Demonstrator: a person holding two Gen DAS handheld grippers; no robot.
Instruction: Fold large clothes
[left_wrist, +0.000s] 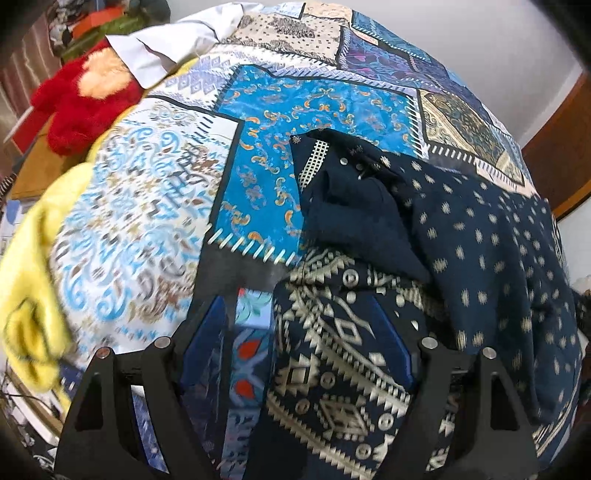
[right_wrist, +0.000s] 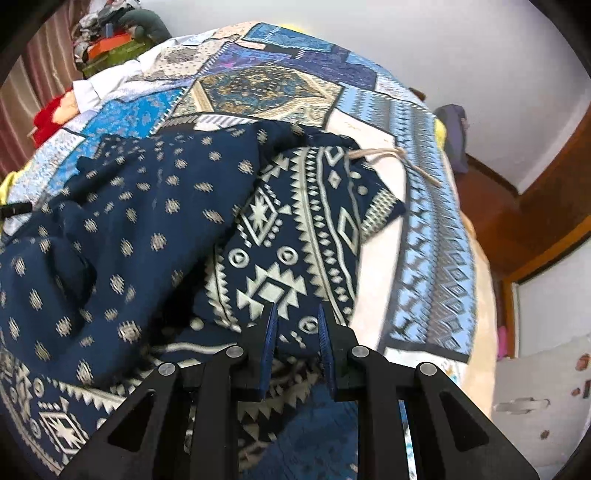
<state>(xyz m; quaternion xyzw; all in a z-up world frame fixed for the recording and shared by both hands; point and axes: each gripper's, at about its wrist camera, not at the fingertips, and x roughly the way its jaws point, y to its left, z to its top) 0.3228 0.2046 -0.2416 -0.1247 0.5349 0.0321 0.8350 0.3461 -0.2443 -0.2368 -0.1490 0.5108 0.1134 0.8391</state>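
Note:
A large navy garment (left_wrist: 480, 236) with cream dots and a cream geometric border lies crumpled on a patchwork bedspread (left_wrist: 295, 107). In the left wrist view my left gripper (left_wrist: 299, 325) is open wide, its fingers (left_wrist: 207, 332) on either side of the garment's patterned border (left_wrist: 332, 362). In the right wrist view the same garment (right_wrist: 129, 221) fills the left and middle. My right gripper (right_wrist: 295, 325) has its jaws close together, pinching a fold of the patterned border (right_wrist: 273, 280). A cream drawstring (right_wrist: 388, 155) trails from the garment's far edge.
A red plush toy (left_wrist: 77, 107), a white cloth (left_wrist: 166, 44) and a yellow cloth (left_wrist: 33, 277) lie at the bed's left side. A wooden bed frame (right_wrist: 535, 206) and white wall (right_wrist: 443, 48) are to the right. Clutter (right_wrist: 110, 40) sits at the far left.

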